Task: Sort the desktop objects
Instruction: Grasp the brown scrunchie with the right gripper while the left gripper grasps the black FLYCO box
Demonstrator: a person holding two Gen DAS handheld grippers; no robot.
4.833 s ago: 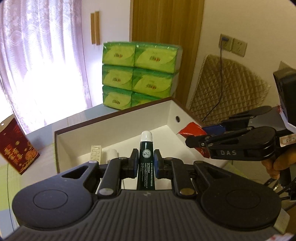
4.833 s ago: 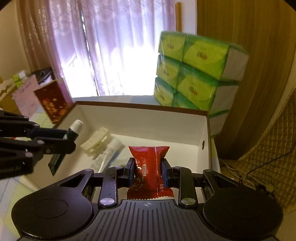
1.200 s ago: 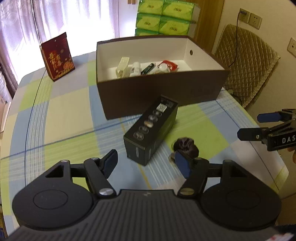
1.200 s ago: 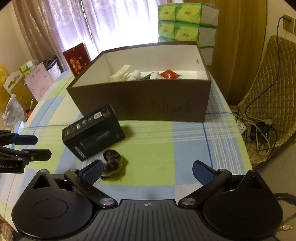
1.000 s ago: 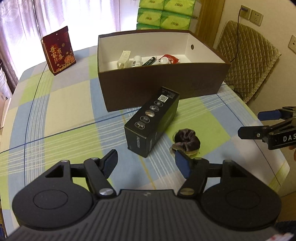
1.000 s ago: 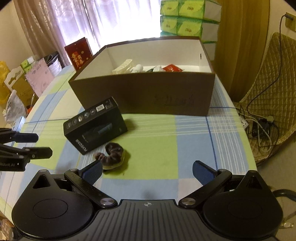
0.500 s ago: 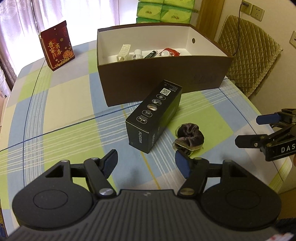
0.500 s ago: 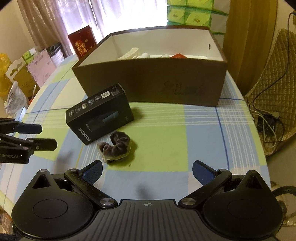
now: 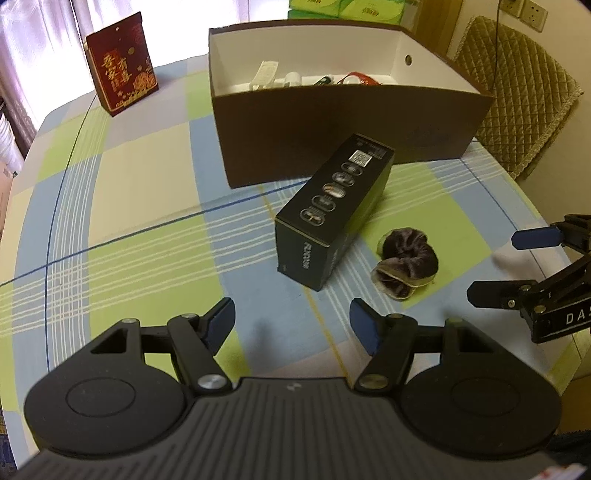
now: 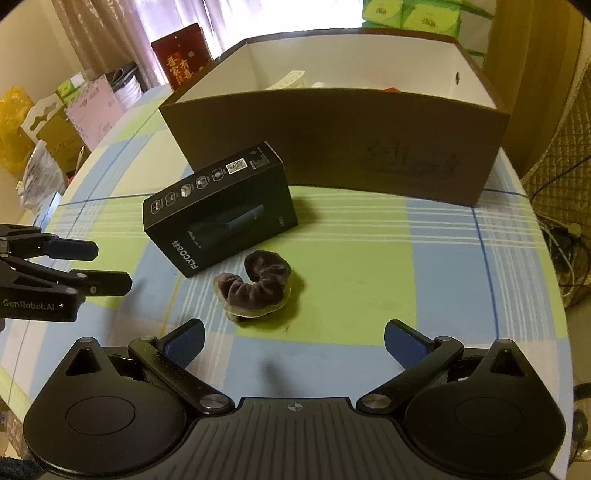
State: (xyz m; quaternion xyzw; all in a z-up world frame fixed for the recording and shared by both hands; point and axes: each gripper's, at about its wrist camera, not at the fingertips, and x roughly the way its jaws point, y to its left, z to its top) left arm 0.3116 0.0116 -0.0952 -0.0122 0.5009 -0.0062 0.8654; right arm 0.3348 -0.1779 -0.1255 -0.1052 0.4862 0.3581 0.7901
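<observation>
A black product box [image 9: 334, 210] [image 10: 221, 208] lies on the checked tablecloth in front of a brown cardboard box [image 9: 332, 122] [image 10: 332, 140]. Beside it rests a dark velvet scrunchie [image 9: 406, 262] [image 10: 258, 284]. The brown box holds a white clip, a green tube and a red snack packet [image 9: 360, 78]. My left gripper [image 9: 291, 325] hovers open and empty just short of the black box. My right gripper [image 10: 293, 341] is open and empty too, just short of the scrunchie. Each gripper shows in the other's view, left [image 10: 110, 267] and right [image 9: 495, 266].
A red gift box [image 9: 122, 64] stands at the far left of the table. Green tissue packs [image 10: 413, 13] are stacked behind the brown box. A quilted chair [image 9: 517, 96] sits past the table's right edge. Bags and cartons [image 10: 55, 122] crowd the floor at left.
Both grippers, which had dropped the tube and snack packet in the brown box, have drawn back, opened, and in the last second sunk closer to the black box and scrunchie.
</observation>
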